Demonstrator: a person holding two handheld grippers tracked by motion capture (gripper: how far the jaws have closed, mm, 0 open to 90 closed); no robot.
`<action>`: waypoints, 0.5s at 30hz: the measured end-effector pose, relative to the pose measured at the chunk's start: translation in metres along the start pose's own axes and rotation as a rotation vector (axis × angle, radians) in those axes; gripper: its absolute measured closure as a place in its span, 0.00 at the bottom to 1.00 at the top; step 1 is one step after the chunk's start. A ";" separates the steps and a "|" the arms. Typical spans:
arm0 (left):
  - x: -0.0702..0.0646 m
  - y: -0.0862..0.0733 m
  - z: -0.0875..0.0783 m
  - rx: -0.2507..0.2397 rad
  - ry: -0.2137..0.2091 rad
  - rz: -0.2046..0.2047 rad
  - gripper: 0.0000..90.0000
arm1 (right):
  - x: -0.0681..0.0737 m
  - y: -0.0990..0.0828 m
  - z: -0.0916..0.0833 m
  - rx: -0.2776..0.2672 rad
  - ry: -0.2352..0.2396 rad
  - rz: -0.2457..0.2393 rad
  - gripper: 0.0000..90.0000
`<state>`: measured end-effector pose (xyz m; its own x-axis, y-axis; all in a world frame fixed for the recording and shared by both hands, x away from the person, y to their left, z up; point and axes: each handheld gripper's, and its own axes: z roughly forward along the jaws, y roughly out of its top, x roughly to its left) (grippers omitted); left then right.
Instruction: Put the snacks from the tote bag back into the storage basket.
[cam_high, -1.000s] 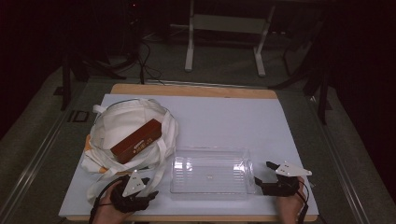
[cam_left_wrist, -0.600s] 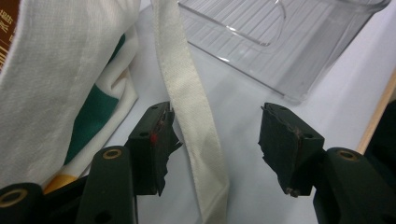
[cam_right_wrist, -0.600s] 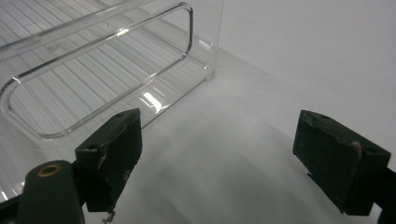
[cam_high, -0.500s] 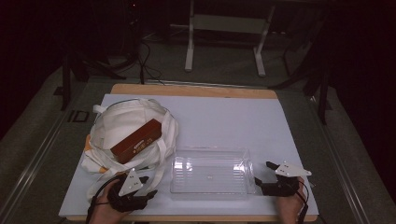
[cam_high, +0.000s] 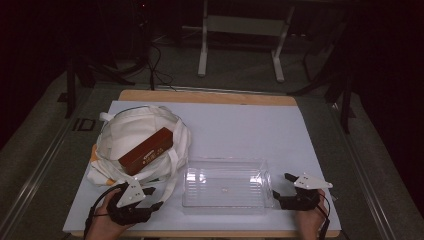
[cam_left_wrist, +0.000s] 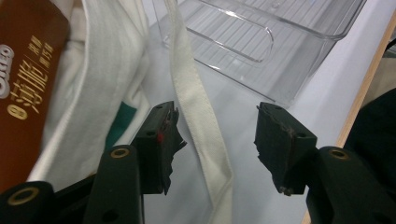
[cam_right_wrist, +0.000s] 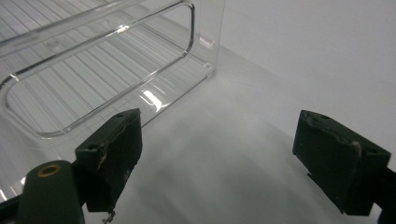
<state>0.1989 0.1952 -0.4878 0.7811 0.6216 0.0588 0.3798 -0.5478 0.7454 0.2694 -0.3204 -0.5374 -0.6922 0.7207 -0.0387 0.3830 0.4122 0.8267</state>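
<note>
White cotton strap (cam_left_wrist: 201, 121) of the cream tote bag (cam_high: 137, 135) lies between the left gripper (cam_left_wrist: 215, 135)'s closing, not-yet-pinching jaws, ready for lifting; the right gripper (cam_right_wrist: 219, 154) waits wide open, empty, beside the clear plastic tray (cam_high: 225, 187).

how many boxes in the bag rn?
1. A brown box lies slanted in the open mouth of the white tote bag, at the table's left beside the clear bin. More may be hidden under the fabric.
</note>
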 end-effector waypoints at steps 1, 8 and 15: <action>0.000 0.001 0.000 0.000 -0.001 0.000 0.54 | 0.000 0.000 0.000 0.000 0.000 0.000 0.17; 0.004 0.005 -0.003 0.001 0.001 0.018 0.57 | 0.000 0.000 0.001 0.004 0.000 -0.005 0.17; 0.008 0.010 -0.006 0.001 -0.001 0.032 0.63 | 0.000 0.000 0.001 0.008 -0.001 -0.010 0.17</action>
<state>0.2064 0.1979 -0.4760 0.7932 0.6034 0.0817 0.3552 -0.5675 0.7428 0.2699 -0.3195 -0.5376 -0.6955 0.7169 -0.0478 0.3809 0.4242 0.8216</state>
